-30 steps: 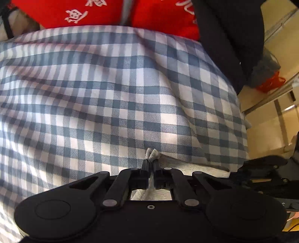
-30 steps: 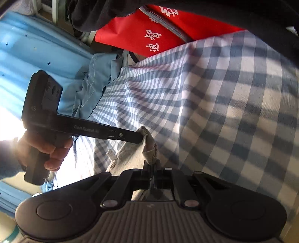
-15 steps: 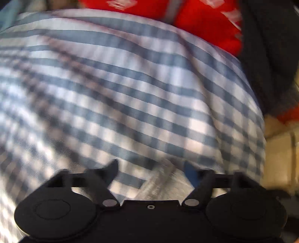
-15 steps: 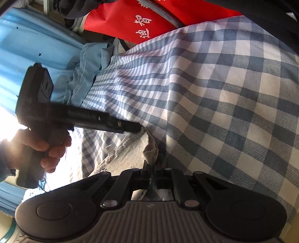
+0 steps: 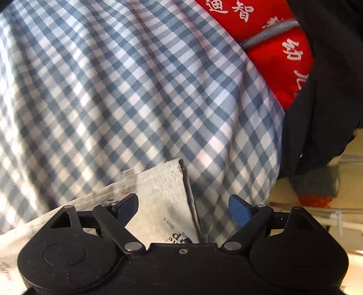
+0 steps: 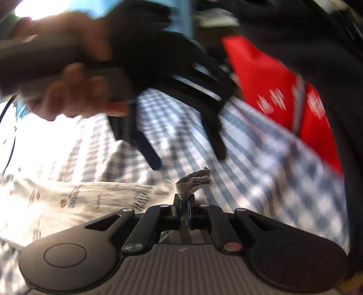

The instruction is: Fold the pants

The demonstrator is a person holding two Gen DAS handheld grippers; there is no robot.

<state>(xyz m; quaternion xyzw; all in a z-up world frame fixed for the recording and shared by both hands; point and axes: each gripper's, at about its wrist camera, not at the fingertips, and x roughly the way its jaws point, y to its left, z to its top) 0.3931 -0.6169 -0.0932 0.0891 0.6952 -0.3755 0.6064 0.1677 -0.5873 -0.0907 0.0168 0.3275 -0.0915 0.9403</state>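
Observation:
Light grey pants (image 5: 158,199) with small printed words lie on a blue-and-white checked sheet (image 5: 113,90). My left gripper (image 5: 183,207) is open, its jaws spread wide just above a corner of the pants, holding nothing. In the right wrist view the pants (image 6: 79,199) spread to the left, and my right gripper (image 6: 185,204) is shut on a bunched edge of them (image 6: 192,181). The left gripper (image 6: 186,145) shows there too, blurred, open, above the sheet, held by a hand (image 6: 74,90).
A red cloth with white characters (image 5: 267,45) and a dark garment (image 5: 329,90) lie at the sheet's far right edge. A cream floor (image 5: 329,227) lies beyond the bed. Light blue fabric (image 6: 181,13) lies further back.
My left gripper has let go of the pants edge, opened wide and pulled back. My right gripper stays shut on the pants and has swung sharply; its view is blurred.

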